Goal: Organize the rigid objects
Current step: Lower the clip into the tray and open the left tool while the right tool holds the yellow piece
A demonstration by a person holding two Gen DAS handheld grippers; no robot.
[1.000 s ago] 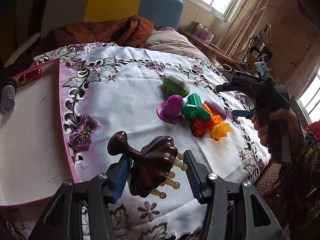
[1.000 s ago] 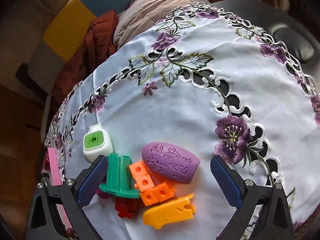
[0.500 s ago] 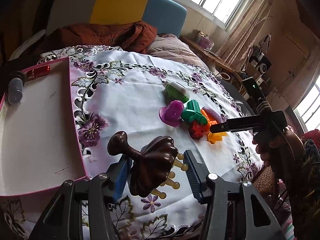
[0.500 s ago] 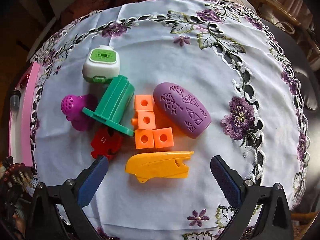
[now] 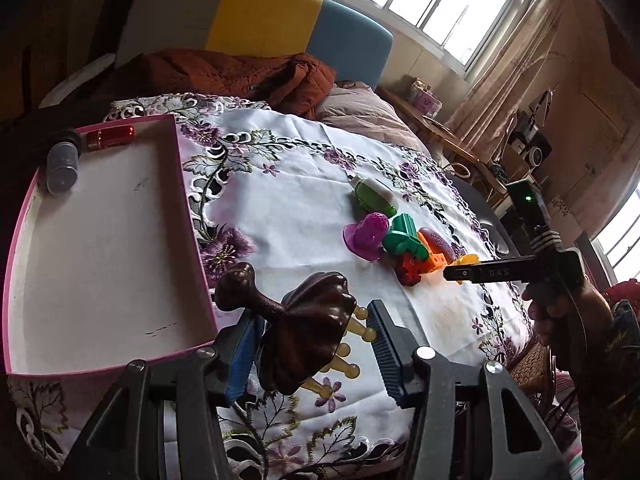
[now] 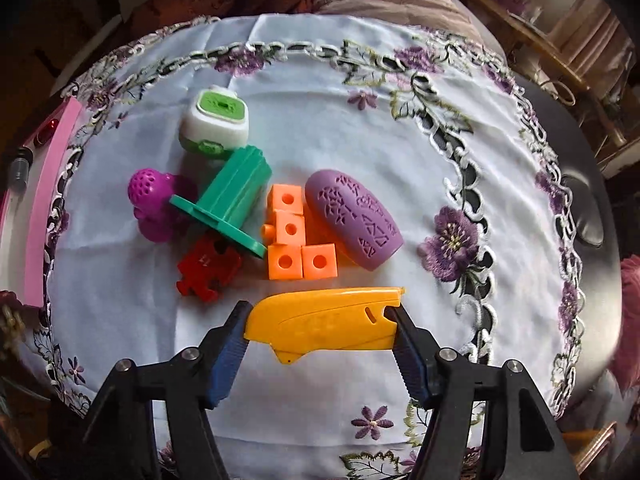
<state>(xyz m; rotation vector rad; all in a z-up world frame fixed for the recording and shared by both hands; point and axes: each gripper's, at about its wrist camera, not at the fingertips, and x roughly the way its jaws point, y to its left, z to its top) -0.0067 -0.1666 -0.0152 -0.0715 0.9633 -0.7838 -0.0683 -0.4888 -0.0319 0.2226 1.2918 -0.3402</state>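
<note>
Right wrist view: the right gripper (image 6: pixel 320 322), wide apart a second ago, now has its jaws closing around the yellow plastic piece (image 6: pixel 326 322) at lower centre, pads at both ends. Left wrist view alone shows the left gripper (image 5: pixel 312 342) clamping a brown massager (image 5: pixel 308 330) beside the pink tray (image 5: pixel 192 236).
</note>
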